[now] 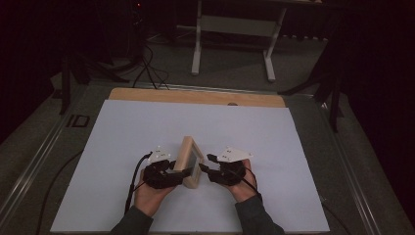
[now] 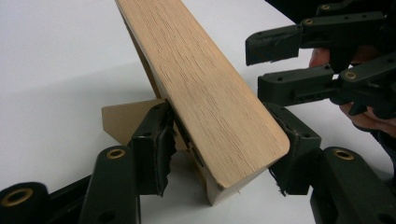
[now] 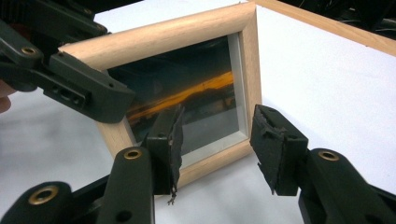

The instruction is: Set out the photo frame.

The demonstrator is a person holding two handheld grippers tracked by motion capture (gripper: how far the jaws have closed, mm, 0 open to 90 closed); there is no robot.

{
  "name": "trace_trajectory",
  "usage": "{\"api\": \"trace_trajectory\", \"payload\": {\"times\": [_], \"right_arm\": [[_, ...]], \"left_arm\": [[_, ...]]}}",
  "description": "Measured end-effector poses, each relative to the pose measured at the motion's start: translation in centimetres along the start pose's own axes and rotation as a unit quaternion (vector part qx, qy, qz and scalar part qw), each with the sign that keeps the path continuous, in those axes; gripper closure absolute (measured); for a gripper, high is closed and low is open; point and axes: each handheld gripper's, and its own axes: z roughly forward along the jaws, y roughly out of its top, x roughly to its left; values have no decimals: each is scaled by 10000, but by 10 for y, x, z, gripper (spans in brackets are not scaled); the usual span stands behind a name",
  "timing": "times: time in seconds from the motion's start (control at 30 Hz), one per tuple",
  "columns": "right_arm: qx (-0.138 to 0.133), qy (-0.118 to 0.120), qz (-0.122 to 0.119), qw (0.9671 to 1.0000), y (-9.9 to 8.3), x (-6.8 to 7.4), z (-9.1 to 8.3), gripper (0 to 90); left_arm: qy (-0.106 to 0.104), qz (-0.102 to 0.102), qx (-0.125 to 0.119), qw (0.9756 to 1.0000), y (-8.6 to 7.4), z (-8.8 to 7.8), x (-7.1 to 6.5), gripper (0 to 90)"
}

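A light wooden picture frame (image 1: 188, 159) stands upright on the white sheet (image 1: 147, 132), propped on a brown easel back (image 2: 123, 121). My left gripper (image 1: 180, 172) comes in from the frame's left and straddles its near side rail. In the left gripper view the frame (image 2: 210, 93) lies between the left gripper (image 2: 224, 144) pads, which touch its back and front. My right gripper (image 1: 208, 165) sits just right of the frame. In its own view the right gripper (image 3: 222, 149) stands open before the glass of the frame (image 3: 187, 32), holding nothing.
The white sheet covers a wooden tabletop whose far edge (image 1: 195, 96) shows as a strip. Beyond it are a white desk frame (image 1: 235, 29) and cables (image 1: 147, 68) on the floor. A metal rail (image 1: 44, 147) runs along the left.
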Motion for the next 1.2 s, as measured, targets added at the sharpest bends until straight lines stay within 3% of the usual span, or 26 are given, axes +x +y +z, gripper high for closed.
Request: {"api": "trace_trajectory", "payload": {"times": [0.77,1.2], "right_arm": [[-107,-63,43,9999,2,-4,-4,528],[-151,-102,54,9998,3,-5,-7,527]], "left_arm": [[-53,-39,23,10000,1,-1,1,495],[46,-67,-48,10000,1,-5,4,571]]}}
